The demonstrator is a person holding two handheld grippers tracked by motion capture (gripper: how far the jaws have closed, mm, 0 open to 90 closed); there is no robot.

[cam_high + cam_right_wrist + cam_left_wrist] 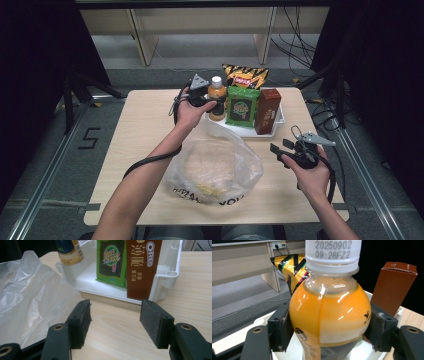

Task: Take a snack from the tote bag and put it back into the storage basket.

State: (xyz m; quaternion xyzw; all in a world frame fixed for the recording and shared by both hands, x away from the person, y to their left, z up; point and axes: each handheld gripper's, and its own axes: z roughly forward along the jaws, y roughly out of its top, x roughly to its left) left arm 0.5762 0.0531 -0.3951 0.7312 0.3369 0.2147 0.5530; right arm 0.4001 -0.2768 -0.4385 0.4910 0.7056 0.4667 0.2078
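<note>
The orange juice bottle [217, 98] stands at the left end of the white tray [243, 131] at the far side of the bench [145, 130]; from the high view I see my left arm stretched forward across the bench, left hand-held gripper [210, 101] level at the bottle's side. My right forearm lies low at the near right, right hand-held gripper [278, 148] hovering over bare wood and pointing left toward the clear plastic bag [215, 167].

In the left gripper view, the bottle [329, 312] sits between the jaws, both pads pressed on its round shoulder, white cap above; the brown box [394, 287] stands behind.

In the right gripper view, the jaws stand wide with nothing between them, above the bench, facing the tray [165, 277], the green packet [111, 262] and the brown box [142, 267].
</note>
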